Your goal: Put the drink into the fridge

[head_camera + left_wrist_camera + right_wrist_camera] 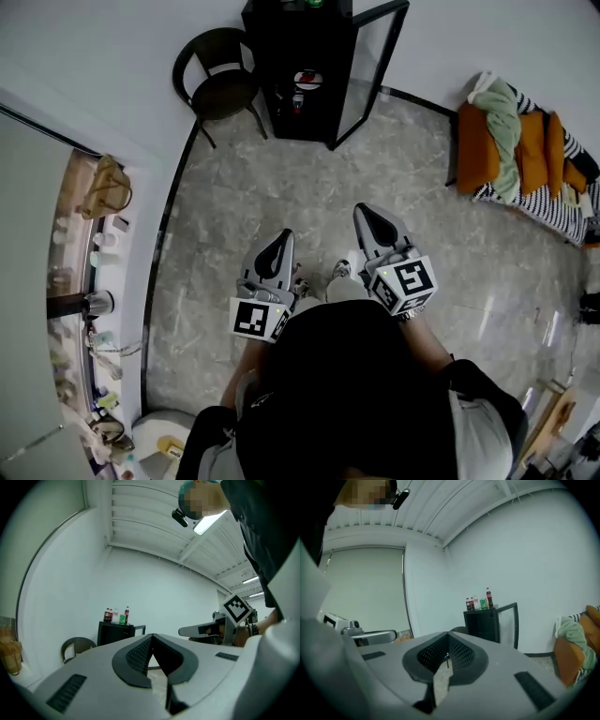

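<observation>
The black fridge [300, 66] stands against the far wall with its glass door [370, 66] swung open; a couple of drinks [305, 82] show on its shelves. Several bottles and a green can [116, 616] stand on top of the fridge [117, 632]; the right gripper view shows the same drinks [478, 603] on it. I hold both grippers level at waist height, a few steps from the fridge. My left gripper [279, 246] [151, 637] is shut with nothing in it. My right gripper [370, 217] [447, 634] has its tips together and is empty too.
A dark chair [220, 80] sits left of the fridge. A sofa with orange cushions and a green cloth [525, 155] lines the right wall. Cluttered shelves [94, 281] run along the left side. The floor [281, 187] is grey stone.
</observation>
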